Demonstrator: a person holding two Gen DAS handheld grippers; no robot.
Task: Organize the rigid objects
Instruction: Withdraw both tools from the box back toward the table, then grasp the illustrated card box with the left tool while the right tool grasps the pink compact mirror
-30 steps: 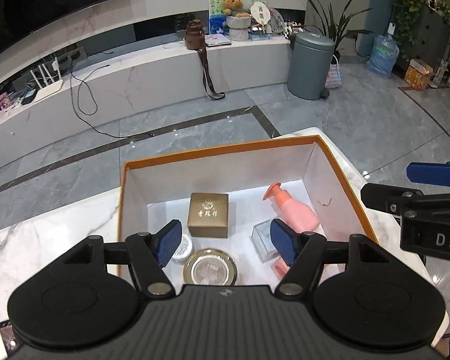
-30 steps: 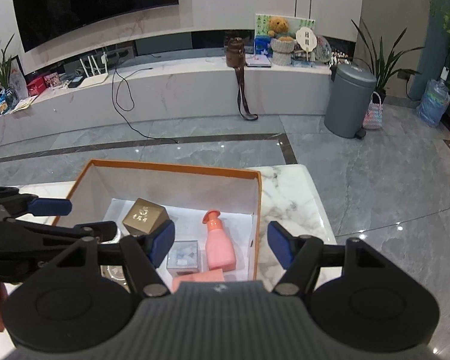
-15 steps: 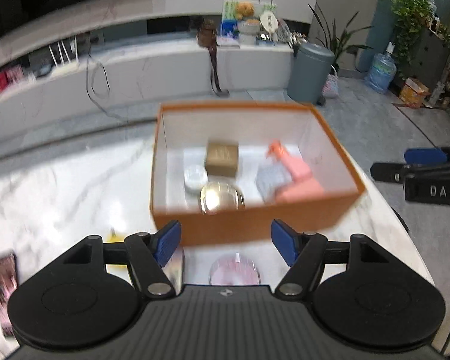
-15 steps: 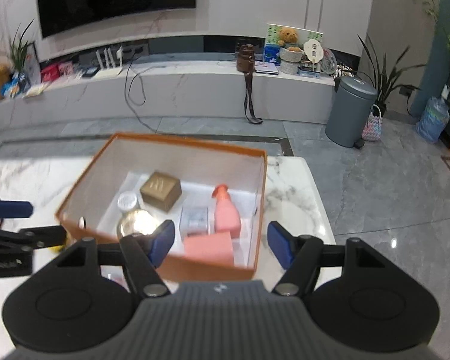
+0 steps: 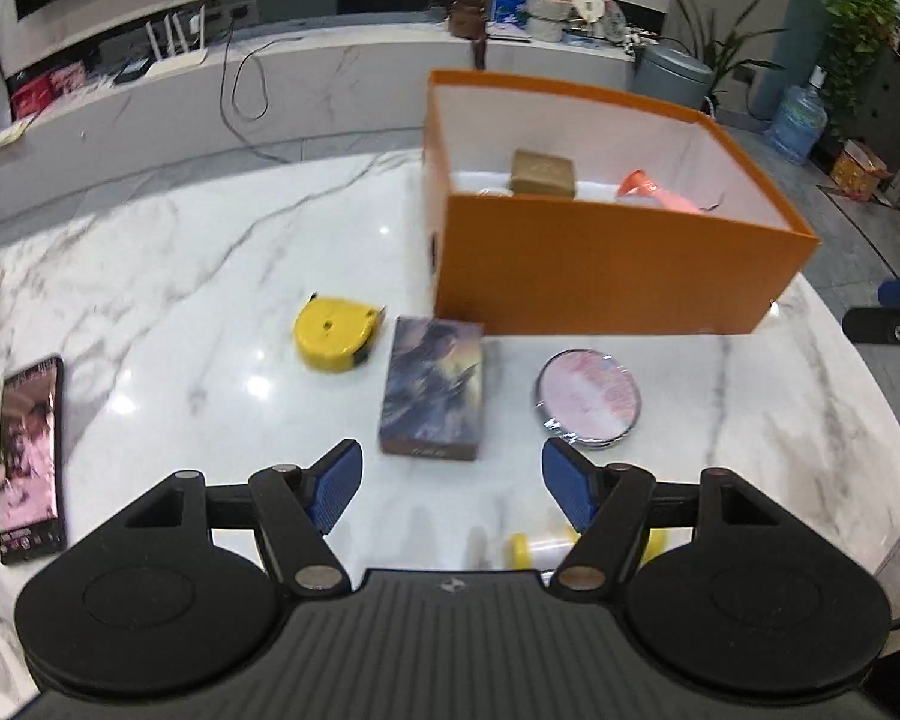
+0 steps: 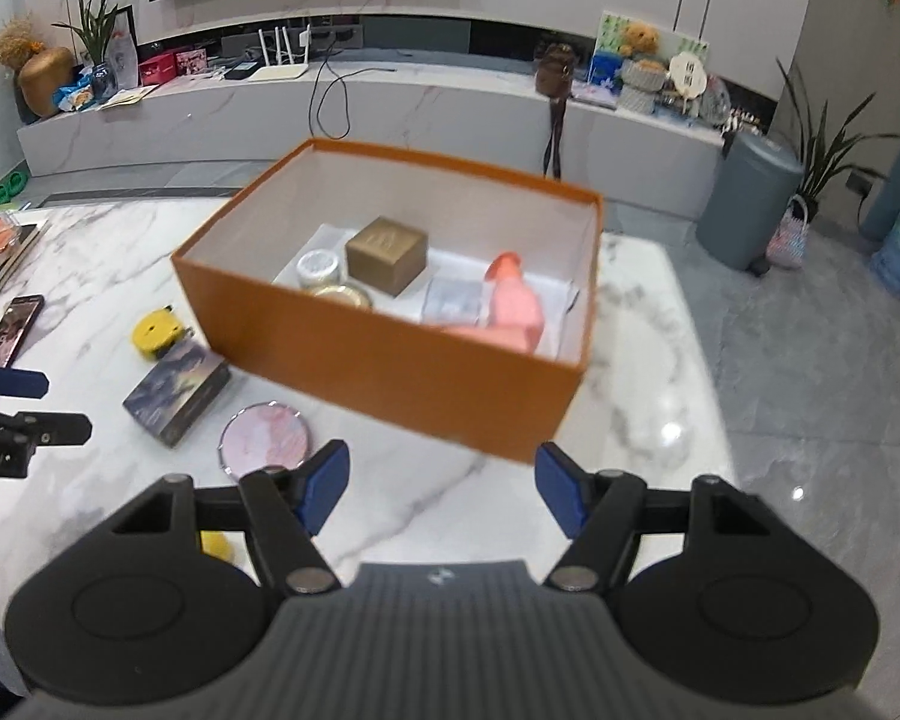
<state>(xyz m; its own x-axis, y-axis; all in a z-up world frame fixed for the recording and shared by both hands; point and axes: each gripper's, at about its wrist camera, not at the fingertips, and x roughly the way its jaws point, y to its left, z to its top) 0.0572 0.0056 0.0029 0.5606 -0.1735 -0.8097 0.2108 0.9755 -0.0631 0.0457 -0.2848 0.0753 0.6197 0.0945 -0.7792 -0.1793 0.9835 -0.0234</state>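
An orange box point(image 5: 600, 264) stands on the marble table; it also shows in the right wrist view point(image 6: 390, 366). Inside lie a gold cube box point(image 6: 387, 253), a pink pump bottle point(image 6: 513, 303), a small clear box point(image 6: 453, 300) and round tins point(image 6: 318, 267). In front of it lie a picture box point(image 5: 433, 387), a yellow tape measure point(image 5: 333, 331) and a round pink compact point(image 5: 589, 397). My left gripper point(image 5: 453, 486) is open and empty, just short of the picture box. My right gripper point(image 6: 441, 492) is open and empty before the orange box.
A phone point(image 5: 30, 456) lies at the table's left. A small yellow-capped item point(image 5: 525, 546) lies under my left gripper. Books point(image 6: 0, 252) sit at the far left. The table edge runs along the right point(image 6: 708, 420). A bin point(image 6: 747, 198) stands on the floor beyond.
Both grippers have pulled back and away from over the orange box. The left one has swung left and down to the loose items in front of it. Both stay open.
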